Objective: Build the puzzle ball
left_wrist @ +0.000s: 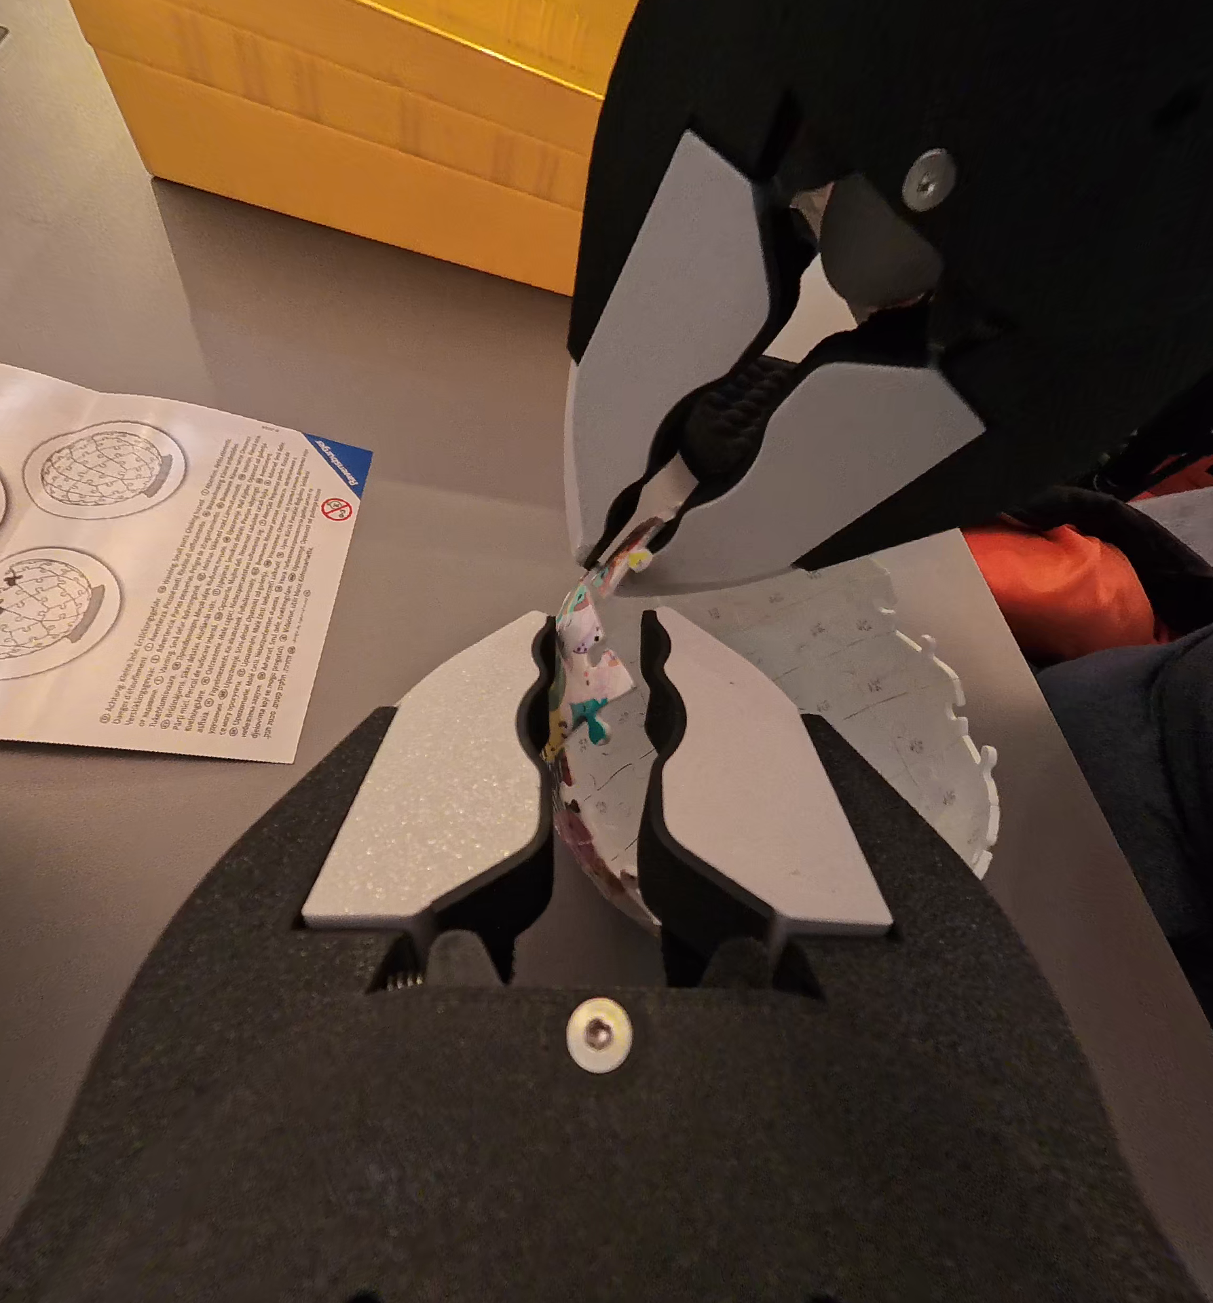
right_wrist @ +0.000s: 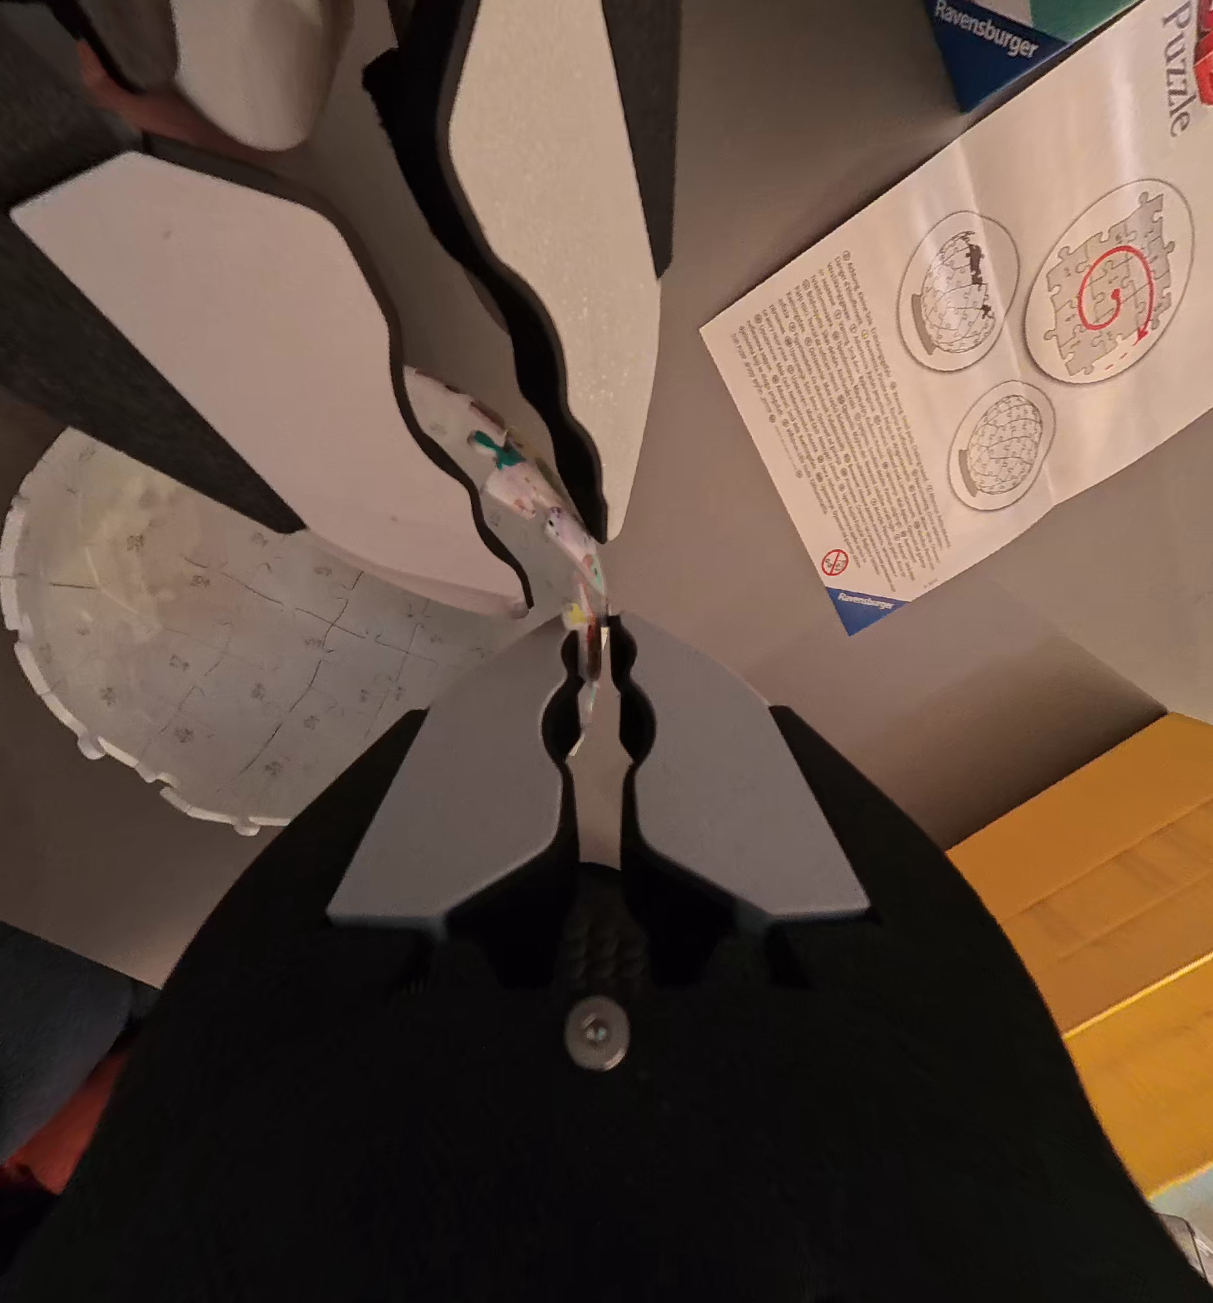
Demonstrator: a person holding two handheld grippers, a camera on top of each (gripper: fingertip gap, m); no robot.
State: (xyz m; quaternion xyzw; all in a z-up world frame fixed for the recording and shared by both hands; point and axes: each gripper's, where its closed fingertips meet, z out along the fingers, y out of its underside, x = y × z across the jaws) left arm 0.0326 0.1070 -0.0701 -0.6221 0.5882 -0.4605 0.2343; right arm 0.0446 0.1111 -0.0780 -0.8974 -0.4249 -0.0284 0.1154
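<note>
Instruction leaflet (left_wrist: 145,564) lies flat on the grey table (left_wrist: 378,352) at left, yellow box (left_wrist: 349,120) behind it. Centre: left gripper (left_wrist: 596,627), fingers narrow, straddles the wall of the half-built puzzle ball (left_wrist: 871,677), one finger outside on the printed face, one inside; firm contact can't be confirmed. Right gripper (left_wrist: 617,564) comes in from above, fingers pinched on a loose puzzle piece (right_wrist: 593,659) touching the shell's rim. At far right, an orange item (left_wrist: 1055,585) sits beyond the table edge.
</note>
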